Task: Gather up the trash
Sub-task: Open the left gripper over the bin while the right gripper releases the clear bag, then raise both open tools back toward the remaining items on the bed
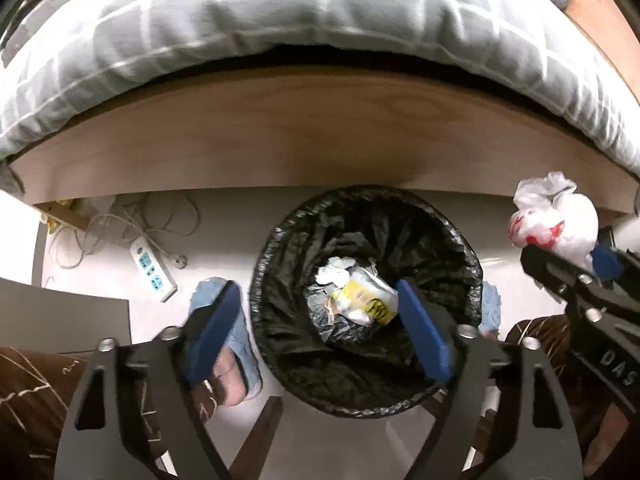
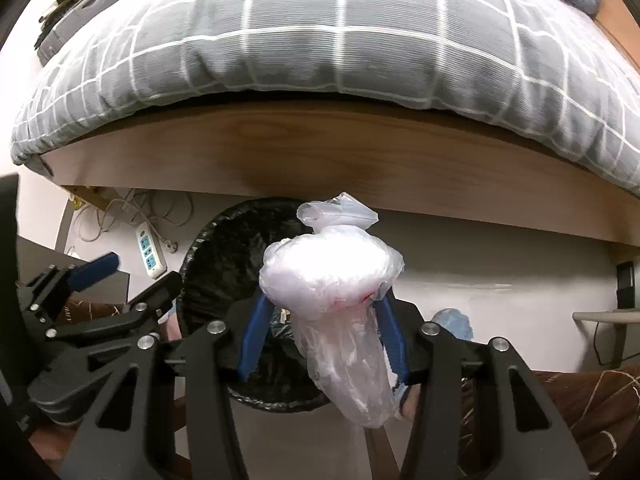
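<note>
trash in question: a knotted clear plastic bag (image 2: 340,304) with red print, pinched between the blue pads of the right tool (image 2: 320,332), held above the floor at about 2 o'clock from the bin. left tool (image 1: 316,324) spread wide, holding nothing, above the black-lined bin (image 1: 366,300). bin holds crumpled white and yellow wrappers (image 1: 360,292). power strip (image 1: 154,270) on floor at 9 o'clock of bin. grey checked bedding (image 2: 320,40) overhangs wooden bed frame (image 2: 320,152).

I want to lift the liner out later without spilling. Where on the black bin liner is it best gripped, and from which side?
Probably the black bin liner is best gripped at its folded-over rim on the near side, coming from above: that crinkled edge stands proud of the bin, while the left tool hovers open right there.
</note>
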Tool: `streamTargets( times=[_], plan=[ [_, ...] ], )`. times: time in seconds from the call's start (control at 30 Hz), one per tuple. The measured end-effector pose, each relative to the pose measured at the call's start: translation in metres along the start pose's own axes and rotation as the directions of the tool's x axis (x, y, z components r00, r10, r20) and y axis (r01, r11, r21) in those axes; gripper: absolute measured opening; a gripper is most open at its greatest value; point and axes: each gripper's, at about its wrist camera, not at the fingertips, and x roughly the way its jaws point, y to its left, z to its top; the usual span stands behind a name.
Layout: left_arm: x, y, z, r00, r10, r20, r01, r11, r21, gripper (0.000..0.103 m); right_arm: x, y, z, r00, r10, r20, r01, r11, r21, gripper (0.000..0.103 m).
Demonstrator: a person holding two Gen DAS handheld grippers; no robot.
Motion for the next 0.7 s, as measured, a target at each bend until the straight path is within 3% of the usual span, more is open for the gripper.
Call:
streamTargets(
  times=[0.17,0.33,0.4,0.47,0.57,0.7],
  plan=[
    [-0.016,0.025,0.004,0.999,0.024,0.042,-0.022,0.998,-0.053,0.097,-0.006,0.013,0.006,1.0,0.007,0.014,-0.007,1.0,-0.015,0.049],
    [-0.027,0.046,0.008,0.998,0.033,0.059,-0.028,0.996,-0.08,0.097,-0.009,0.025,0.007,1.0,0.024,0.013,-0.023,0.999,-0.039,0.051],
    [-0.031,0.05,0.009,0.997,0.046,0.069,-0.041,0.996,-0.079,0.097,-0.011,0.028,0.007,0.999,0.037,0.012,-0.036,0.998,-0.045,0.056],
    [-0.035,0.055,0.011,0.995,0.045,0.084,-0.038,0.995,-0.087,0.097,-0.015,0.031,0.009,0.999,0.031,0.025,-0.03,0.998,-0.058,0.072],
    [-0.043,0.055,0.017,0.994,0.034,0.105,-0.026,0.996,-0.081,0.097,-0.023,0.029,0.013,0.998,0.019,0.06,-0.017,0.999,-0.046,0.082],
    [-0.051,0.053,0.027,0.991,0.043,0.129,-0.034,0.997,-0.07,0.097,-0.033,0.015,0.02,0.996,-0.017,0.088,0.018,1.0,-0.009,0.086]
  ],
)
